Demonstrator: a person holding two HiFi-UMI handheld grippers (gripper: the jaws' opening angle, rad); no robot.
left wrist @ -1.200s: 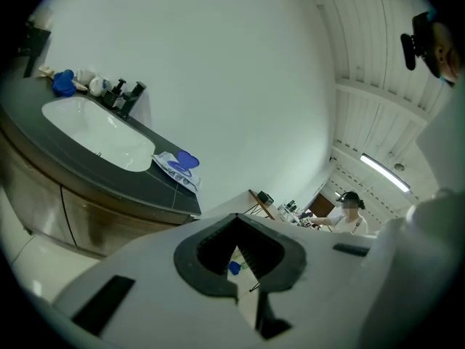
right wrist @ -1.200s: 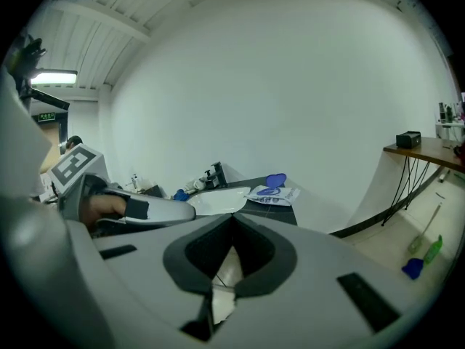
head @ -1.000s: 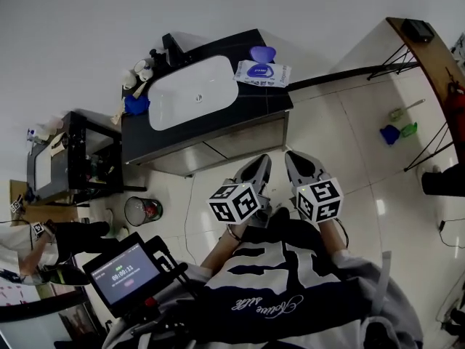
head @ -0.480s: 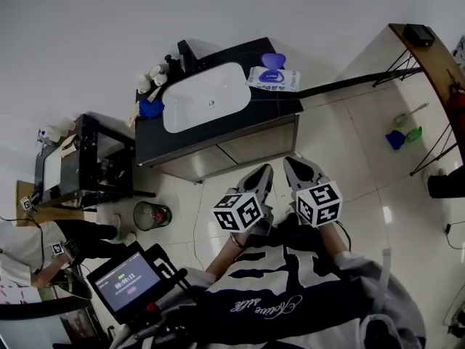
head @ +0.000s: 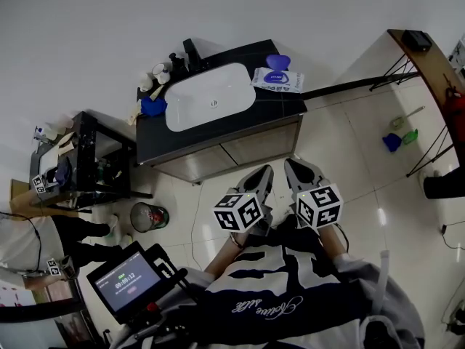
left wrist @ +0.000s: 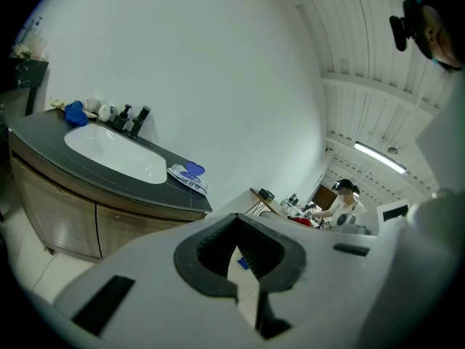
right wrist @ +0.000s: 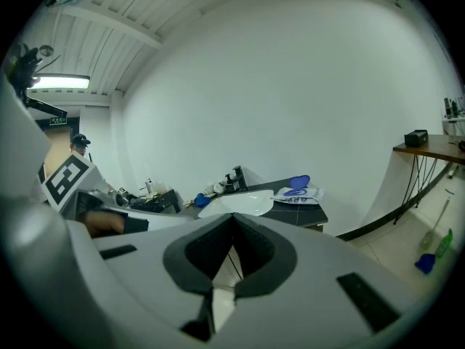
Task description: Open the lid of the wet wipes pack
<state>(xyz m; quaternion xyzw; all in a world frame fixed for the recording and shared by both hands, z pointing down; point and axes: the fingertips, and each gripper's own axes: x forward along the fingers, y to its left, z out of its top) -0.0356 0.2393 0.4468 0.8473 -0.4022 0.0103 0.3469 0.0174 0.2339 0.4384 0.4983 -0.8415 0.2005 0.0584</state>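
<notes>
The wet wipes pack [head: 279, 81] lies on the dark vanity top [head: 225, 126], to the right of the white basin [head: 209, 97]. Its blue lid [head: 278, 62] stands raised. The pack [left wrist: 186, 178] shows far off in the left gripper view, and the right gripper view has the pack [right wrist: 299, 193] with the lid [right wrist: 298, 182] up. My left gripper [head: 262, 173] and right gripper [head: 293, 165] hang close to my body over the tiled floor, well short of the vanity. Both are shut on nothing: left gripper [left wrist: 237, 225], right gripper [right wrist: 232, 222].
A faucet [head: 192, 52], small bottles [head: 157, 73] and a blue cloth [head: 152, 107] sit left of the basin. A black rack [head: 87, 162], a bin [head: 145, 216] and a person [head: 29, 242] are at the left. A screen [head: 126, 281] is bottom left. Blue scoop [head: 391, 142] and wooden shelf [head: 429, 57] stand right.
The head view has shifted, so the vanity now sits a little higher and further right. The person at the left has moved. Both grippers stay shut and almost still.
</notes>
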